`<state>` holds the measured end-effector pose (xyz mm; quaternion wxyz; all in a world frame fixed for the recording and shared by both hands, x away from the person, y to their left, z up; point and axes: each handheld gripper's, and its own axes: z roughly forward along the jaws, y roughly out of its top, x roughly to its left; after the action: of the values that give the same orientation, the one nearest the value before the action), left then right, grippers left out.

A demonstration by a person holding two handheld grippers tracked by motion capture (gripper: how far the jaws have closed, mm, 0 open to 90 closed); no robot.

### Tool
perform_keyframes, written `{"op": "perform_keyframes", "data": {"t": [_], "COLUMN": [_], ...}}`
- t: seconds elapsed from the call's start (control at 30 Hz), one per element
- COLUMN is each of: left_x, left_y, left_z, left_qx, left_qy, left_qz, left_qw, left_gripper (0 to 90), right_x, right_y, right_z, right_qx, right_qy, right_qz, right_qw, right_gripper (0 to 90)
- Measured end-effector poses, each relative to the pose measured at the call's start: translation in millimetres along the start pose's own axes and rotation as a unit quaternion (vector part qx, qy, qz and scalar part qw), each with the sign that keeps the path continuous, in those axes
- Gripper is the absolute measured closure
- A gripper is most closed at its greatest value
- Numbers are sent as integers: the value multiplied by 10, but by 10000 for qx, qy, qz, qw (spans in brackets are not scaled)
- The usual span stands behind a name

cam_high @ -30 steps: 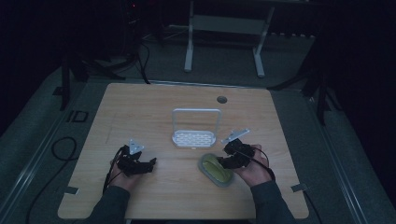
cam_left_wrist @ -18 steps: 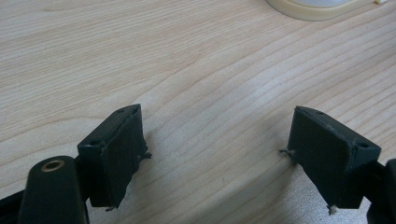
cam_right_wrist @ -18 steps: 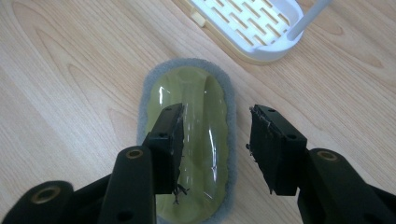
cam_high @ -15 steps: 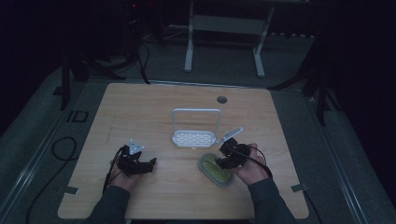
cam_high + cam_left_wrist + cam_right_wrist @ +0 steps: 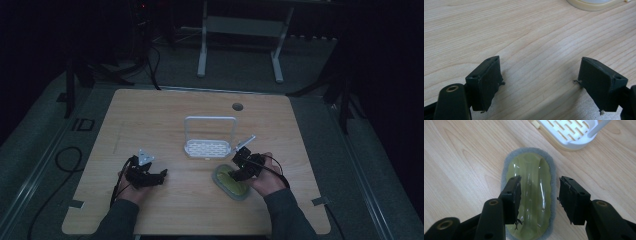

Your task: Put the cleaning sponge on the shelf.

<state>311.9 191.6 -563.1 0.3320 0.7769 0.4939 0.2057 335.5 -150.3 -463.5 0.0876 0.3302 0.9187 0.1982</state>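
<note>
So you're right at the grab stage here: your right gripper is hanging over the green scrubbing brush, the oval one with the translucent moulded handle and the grey pad showing round its edge. It's lying flat on the wooden table, near the front edge on your right side, just in front of the white slotted soap rack with the tall loop handle, close to it but not touching as far as I can see. In the right gripper view the jaws are spread apart with the raised ridge of the handle running between them, and I can't tell whether either pad is actually touching plastic yet, so I'd call it lined up but not gripped. Next move, I reckon, is to drop a bit lower so the pads sit on both sides of that ridge, then squeeze. The handle looks glossy and rounded, so bite low on it or it may squirt out. Your left gripper is parked on the left side of the table, jaws wide apart with nothing between them, just bare wood under it. If the brush is headed for the rack, you've got a short hop forward, and mind that loop handle on the way in.
</note>
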Motion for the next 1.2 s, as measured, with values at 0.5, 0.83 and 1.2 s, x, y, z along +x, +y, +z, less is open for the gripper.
{"op": "perform_keyframes", "data": {"t": [0.5, 0.83, 1.2], "left_x": [0, 0, 0], "left_y": [0, 0, 0], "left_z": [0, 0, 0], "left_qx": [-2, -2, 1], "left_qy": [0, 0, 0], "left_qz": [0, -1, 1], "left_qw": [10000, 10000, 10000], "left_gripper": [187, 187, 187], "right_x": [-7, -12, -22], "right_y": [60, 125, 141], "right_z": [47, 86, 142], "right_qx": [266, 523, 753], "right_qy": [175, 260, 356], "right_qz": [-40, -25, -50], "right_qw": [9995, 9983, 9965], "right_gripper": [523, 526, 530]}}
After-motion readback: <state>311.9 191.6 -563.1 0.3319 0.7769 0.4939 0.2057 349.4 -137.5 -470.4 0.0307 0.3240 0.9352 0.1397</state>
